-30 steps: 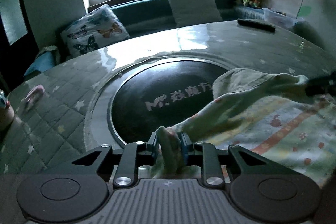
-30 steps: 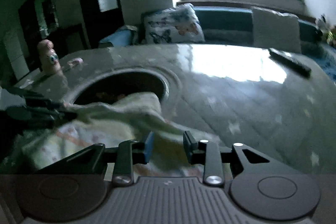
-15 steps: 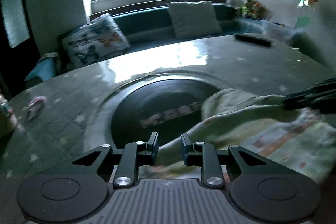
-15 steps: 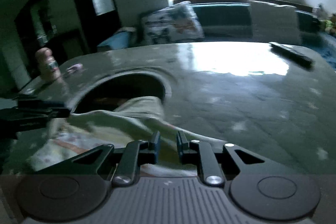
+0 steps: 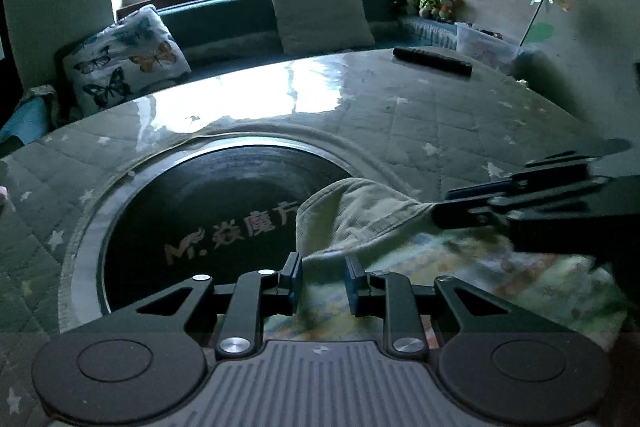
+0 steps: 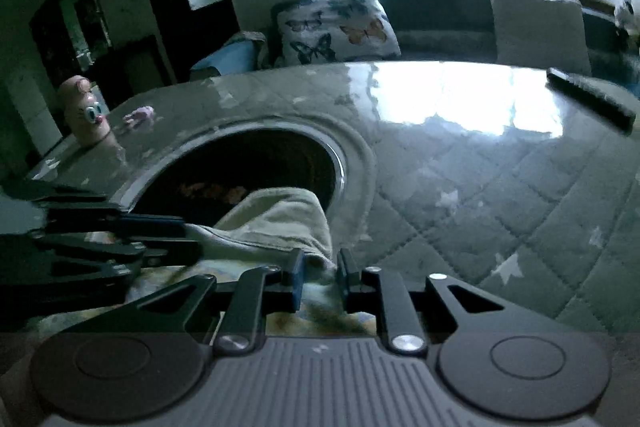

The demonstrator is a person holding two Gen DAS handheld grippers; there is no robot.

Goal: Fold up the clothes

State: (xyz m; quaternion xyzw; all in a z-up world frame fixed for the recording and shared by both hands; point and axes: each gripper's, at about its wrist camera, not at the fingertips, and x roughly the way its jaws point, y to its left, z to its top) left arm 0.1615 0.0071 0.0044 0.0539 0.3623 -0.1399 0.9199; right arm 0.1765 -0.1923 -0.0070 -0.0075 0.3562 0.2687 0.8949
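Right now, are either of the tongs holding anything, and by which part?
Nothing is gripped. Left tongs and right tongs are both open, straddling edges of the folded garment.

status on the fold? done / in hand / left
Done: one flap of the garment is turned over, its plain underside up on the printed side. In hand: nothing clearly gripped; the left gripper and right gripper are both open, straddling the cloth's edge. Left: the garment lies loose, partly over the table's dark round inset, so further folds and squaring seem to remain.
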